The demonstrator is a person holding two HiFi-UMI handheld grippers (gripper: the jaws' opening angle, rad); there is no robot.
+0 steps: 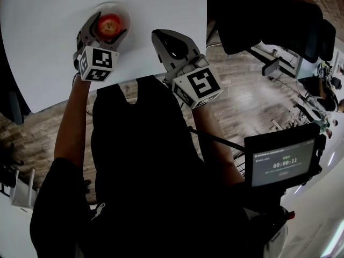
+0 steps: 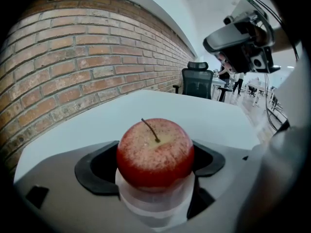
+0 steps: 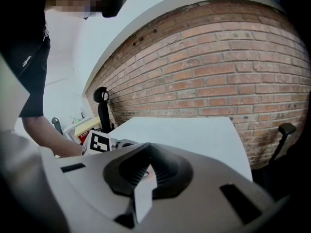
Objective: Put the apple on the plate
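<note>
The white table [image 1: 48,63] stands against a brick wall, with wooden floor showing past its near and right edges.

Your left claw [image 1: 109,28] is clamped on the apple [image 2: 155,149]. The dark pads press both its flanks, the stem points up, and its underside sits on or just above the plate [image 1: 119,7]; I can't tell whether it touches.

The risk is in the release. If the apple is still off the plate when you open, it may drop and roll, and the rim looks shallow. Opening unevenly, or pulling back before both pads are clear, could drag the apple or slide the light plate along the smooth table. Open fully, then back straight out towards yourself.

Your right claw [image 1: 160,39] has its jaws together on nothing and hangs over the near edge, well apart from the plate. There is bare table on every side of the plate and no edge close to it.
</note>
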